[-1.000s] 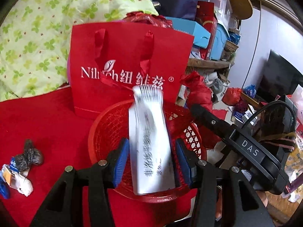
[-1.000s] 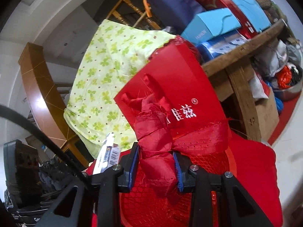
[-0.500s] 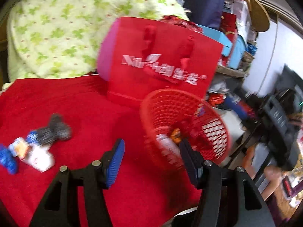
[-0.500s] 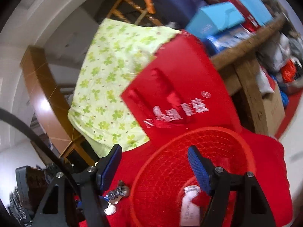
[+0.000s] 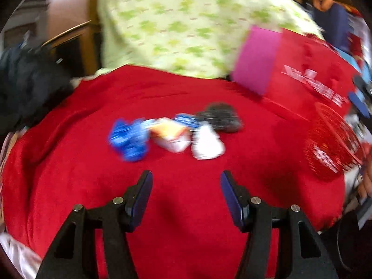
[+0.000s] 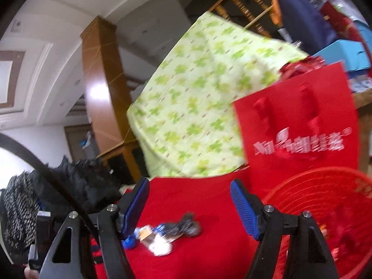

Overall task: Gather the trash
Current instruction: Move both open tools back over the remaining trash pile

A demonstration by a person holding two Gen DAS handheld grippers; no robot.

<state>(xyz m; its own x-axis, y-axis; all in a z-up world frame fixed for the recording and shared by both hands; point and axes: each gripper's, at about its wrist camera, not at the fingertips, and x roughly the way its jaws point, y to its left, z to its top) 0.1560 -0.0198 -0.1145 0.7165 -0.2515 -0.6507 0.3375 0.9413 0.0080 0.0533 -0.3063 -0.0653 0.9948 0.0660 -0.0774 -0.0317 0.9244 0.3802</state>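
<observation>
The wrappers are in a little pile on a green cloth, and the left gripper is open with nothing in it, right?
Not quite. The wrappers lie on a red cloth, not green; the left wrist view shows it. The left gripper is indeed open with nothing in it.

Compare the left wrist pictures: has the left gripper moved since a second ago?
Yes. The left gripper swung left, away from the red basket, toward the wrappers.

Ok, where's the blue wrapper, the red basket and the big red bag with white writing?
Blue wrapper (image 5: 129, 139), left wrist view, on the middle of its crinkled blue foil.
Red basket (image 6: 325, 190), right wrist view, on the inner mesh wall near the far rim.
Red bag (image 6: 300, 125), right wrist view, on its front face above the white writing.
</observation>
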